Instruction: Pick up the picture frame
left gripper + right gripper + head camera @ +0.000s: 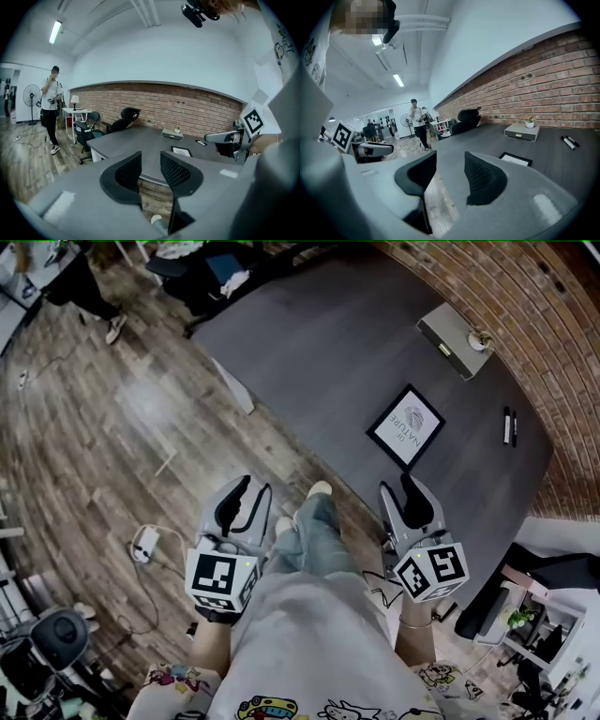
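Note:
The picture frame (406, 427), black-edged with a white print, lies flat on the dark grey table (328, 352), well ahead of both grippers. It shows small in the left gripper view (181, 151) and in the right gripper view (515, 159). My left gripper (248, 495) hangs over the wooden floor short of the table's edge, its jaws open and empty (151, 157). My right gripper (401, 491) is held near the table's front edge, below the frame in the head view. It too is open with nothing between its pads (450, 159).
A grey box with a small plant (455, 338) and two markers (509, 426) lie on the table beyond and to the right of the frame. Office chairs (206, 268) stand at the far side. A person (51, 108) stands on the floor at left. Cables (145, 545) lie there.

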Demonstrator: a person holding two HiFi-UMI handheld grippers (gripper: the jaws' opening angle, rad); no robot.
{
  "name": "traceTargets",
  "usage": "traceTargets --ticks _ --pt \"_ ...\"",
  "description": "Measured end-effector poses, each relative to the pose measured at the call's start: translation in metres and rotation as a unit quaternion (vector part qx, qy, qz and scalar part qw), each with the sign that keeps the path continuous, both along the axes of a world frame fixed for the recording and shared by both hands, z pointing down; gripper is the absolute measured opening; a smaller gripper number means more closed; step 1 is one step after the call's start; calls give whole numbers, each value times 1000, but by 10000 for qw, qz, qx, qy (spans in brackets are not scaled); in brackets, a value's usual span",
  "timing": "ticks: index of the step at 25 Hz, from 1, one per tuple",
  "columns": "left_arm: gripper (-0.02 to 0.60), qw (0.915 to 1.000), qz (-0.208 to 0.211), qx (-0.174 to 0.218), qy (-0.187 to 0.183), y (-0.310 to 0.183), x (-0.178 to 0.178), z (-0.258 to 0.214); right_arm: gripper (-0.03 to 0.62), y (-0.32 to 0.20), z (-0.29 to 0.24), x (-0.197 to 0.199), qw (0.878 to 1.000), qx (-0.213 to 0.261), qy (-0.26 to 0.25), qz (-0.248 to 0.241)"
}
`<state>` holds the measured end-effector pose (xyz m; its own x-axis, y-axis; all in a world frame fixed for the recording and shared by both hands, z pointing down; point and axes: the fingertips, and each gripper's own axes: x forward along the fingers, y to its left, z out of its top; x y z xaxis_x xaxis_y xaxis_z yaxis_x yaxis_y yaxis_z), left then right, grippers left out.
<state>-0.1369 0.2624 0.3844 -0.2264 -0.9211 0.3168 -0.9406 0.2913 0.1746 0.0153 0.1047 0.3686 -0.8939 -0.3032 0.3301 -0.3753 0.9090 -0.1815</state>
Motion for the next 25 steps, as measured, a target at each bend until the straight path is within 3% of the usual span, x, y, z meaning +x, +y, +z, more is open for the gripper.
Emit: traceTargets --ticks 7,15,25 --pt "141 9995 324 -60 -27 -49 -17 2 213 -48 13 3 9986 -145 54 498" --pt "144 9947 1001 87 -209 -157 -35 -22 242 -124 4 1 9932 -287 -134 1118" --pt "146 9828 1802 172 -376 -267 -16 -49 244 -189 -18 7 9857 -356 -536 1560"
